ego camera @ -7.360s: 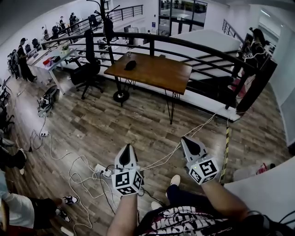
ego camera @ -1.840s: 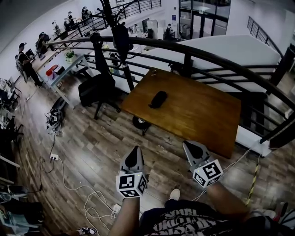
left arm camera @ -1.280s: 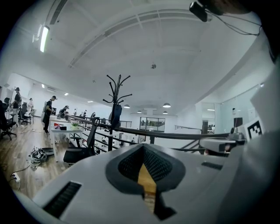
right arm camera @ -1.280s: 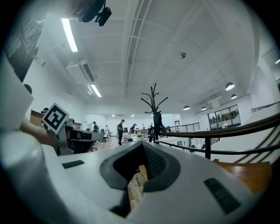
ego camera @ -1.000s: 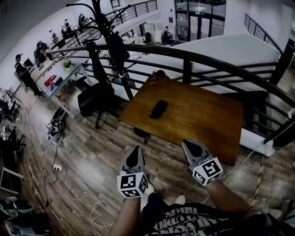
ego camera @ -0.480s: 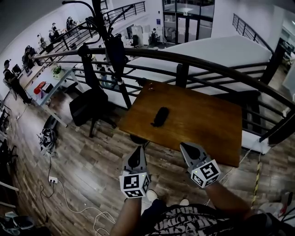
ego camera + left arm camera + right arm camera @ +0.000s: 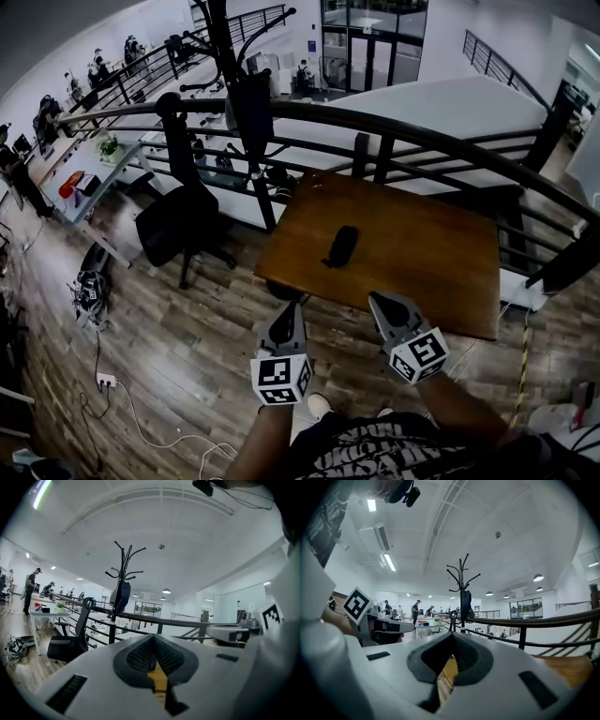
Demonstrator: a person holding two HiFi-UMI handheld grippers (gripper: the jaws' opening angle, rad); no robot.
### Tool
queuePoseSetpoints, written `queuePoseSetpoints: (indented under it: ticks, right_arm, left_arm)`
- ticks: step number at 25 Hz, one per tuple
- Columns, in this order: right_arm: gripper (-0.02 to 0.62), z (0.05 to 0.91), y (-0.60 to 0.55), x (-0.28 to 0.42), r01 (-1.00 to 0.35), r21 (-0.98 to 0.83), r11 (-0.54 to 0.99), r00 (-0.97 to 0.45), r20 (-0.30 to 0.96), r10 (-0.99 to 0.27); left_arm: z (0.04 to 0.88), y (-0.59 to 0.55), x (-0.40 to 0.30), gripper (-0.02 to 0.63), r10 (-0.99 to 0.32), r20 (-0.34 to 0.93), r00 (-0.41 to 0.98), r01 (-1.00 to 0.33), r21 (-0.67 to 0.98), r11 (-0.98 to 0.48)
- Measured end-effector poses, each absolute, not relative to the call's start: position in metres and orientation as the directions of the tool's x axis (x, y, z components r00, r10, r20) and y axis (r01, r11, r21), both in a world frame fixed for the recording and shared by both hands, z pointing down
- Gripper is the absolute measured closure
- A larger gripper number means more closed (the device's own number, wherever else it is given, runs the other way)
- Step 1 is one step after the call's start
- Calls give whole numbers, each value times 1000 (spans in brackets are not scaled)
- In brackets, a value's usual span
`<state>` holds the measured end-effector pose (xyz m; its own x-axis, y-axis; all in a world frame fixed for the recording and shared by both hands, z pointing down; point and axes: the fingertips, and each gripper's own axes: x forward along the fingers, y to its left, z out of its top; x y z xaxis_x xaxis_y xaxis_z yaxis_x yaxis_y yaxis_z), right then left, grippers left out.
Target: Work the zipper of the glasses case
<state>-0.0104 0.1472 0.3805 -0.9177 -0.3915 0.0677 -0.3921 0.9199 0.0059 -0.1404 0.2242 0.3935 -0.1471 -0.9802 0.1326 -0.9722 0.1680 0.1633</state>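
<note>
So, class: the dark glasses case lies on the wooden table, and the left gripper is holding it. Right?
No. The glasses case lies on the wooden table, but the left gripper is shut on nothing, well short of the case; the head view shows this.

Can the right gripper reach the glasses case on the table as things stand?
Probably not yet: the glasses case lies in the middle of the table, beyond the right gripper, held shut near its front edge. Nothing stands between them.
</note>
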Motion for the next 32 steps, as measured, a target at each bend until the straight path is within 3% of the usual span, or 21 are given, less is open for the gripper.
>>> queuePoseSetpoints:
  ticks: [18,32]
  right_arm:
    - [604,382,151,-42,-463,43,885,-879,107,-465]
    - [604,381,140,-68,-440,54,896,-890,108,-444]
  left_arm:
    - [398,212,-173,601,-992,120,-33,-971,231,60]
    - [404,203,-193,601,-991,123,-46,-967,245,75]
